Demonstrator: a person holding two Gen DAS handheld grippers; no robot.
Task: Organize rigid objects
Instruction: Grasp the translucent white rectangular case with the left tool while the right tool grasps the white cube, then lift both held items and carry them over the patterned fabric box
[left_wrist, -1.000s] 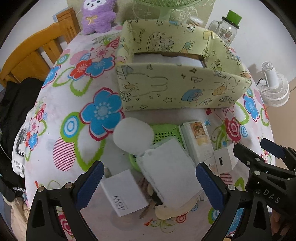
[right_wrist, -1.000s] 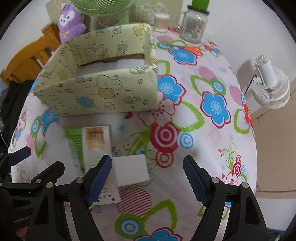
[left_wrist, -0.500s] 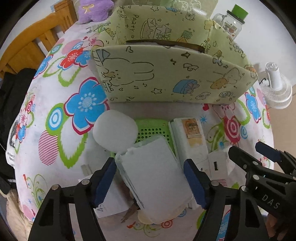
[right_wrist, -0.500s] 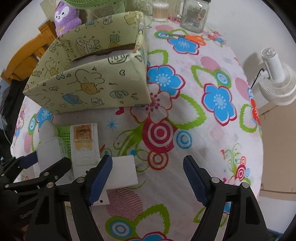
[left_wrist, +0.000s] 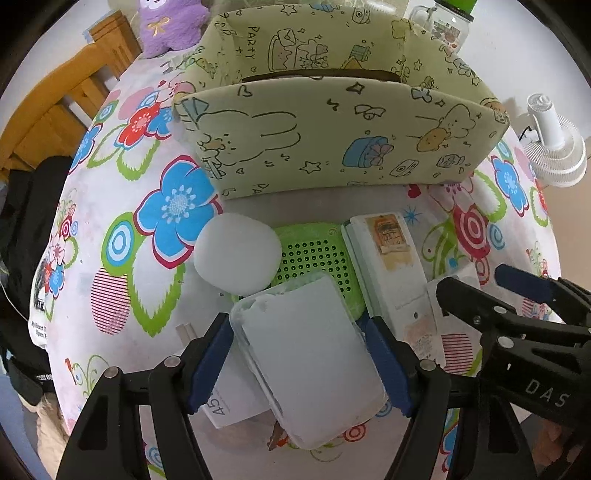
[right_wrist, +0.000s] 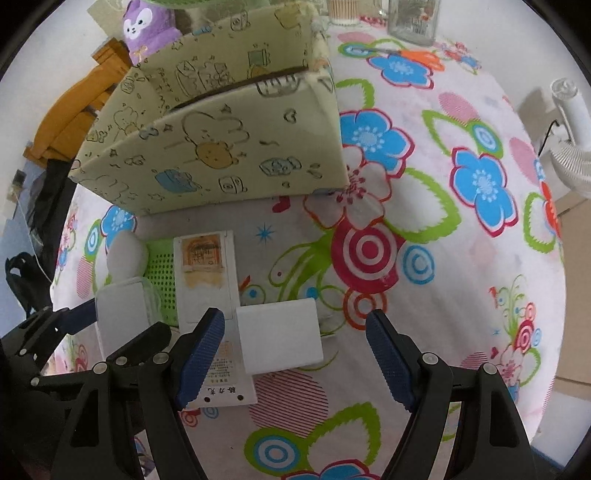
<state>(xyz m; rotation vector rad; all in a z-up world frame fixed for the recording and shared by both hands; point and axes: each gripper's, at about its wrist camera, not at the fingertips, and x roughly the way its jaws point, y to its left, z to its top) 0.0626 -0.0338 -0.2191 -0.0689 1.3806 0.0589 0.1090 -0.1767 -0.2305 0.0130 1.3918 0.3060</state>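
The left gripper (left_wrist: 299, 360) has its jaws closed against a flat white case (left_wrist: 310, 365) lying over the green perforated basket (left_wrist: 314, 254); the right gripper (right_wrist: 295, 356) hangs with jaws wide apart around a white block (right_wrist: 279, 341), before the cartoon-print box (left_wrist: 343, 144) on the tabletop (right_wrist: 443, 229)

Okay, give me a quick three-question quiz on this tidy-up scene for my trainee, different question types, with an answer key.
1. True or false: the left gripper has its pads on either side of the flat white case.
2. Which item sits between the right gripper's open fingers? A) white charger block B) glass jar C) purple plush
3. Fill in: the green perforated tray lies in front of the ___ storage box.

Key: 1 true; 2 A; 3 cartoon-print.
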